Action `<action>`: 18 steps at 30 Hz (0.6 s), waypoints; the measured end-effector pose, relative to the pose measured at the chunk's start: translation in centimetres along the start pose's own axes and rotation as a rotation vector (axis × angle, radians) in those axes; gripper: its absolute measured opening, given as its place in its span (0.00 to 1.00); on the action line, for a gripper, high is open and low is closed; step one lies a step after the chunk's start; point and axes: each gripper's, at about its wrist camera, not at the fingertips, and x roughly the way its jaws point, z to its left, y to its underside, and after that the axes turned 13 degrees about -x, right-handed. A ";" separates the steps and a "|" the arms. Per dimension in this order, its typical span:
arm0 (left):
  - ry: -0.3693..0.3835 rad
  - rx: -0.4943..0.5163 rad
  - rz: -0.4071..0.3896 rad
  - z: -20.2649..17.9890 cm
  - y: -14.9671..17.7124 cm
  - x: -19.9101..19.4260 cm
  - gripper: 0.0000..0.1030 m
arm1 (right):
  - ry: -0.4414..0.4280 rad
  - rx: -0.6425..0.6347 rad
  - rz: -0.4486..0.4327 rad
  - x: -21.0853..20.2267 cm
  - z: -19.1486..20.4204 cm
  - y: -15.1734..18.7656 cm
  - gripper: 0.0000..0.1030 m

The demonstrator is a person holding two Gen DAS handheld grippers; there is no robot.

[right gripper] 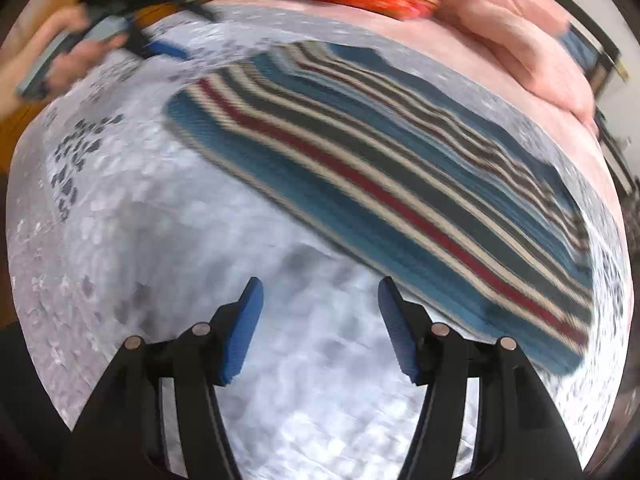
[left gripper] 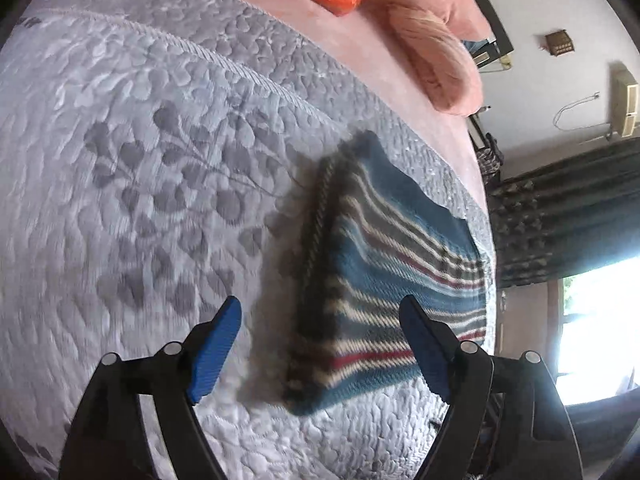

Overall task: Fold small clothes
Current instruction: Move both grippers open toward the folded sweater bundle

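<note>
Sweater, striped knit, lies flat on the grey quilt of the bed, apparently already folded at least once; in the right view it fills 12 to 3 o'clock, in the left view it sits at 3 to 5 o'clock. Left tool and right tool are both released, jaws wide and empty, hovering above the quilt with the right one just short of the near hem. Judgement: for a clean next fold, pinch two corners of one edge together, both layers in each bite, lift low and lay over evenly; motion blur hides exact edge alignment.
</note>
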 end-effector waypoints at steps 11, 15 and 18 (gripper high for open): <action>-0.003 0.052 0.031 -0.6 -1.8 2.3 0.79 | -0.034 -0.059 -0.059 1.7 4.2 -5.9 0.58; -0.005 0.068 0.039 -0.6 -2.3 3.3 0.79 | -0.037 -0.067 -0.066 2.3 4.4 -6.7 0.58; -0.011 0.078 0.044 -0.7 -2.7 3.8 0.79 | -0.039 -0.068 -0.067 2.8 4.5 -7.0 0.58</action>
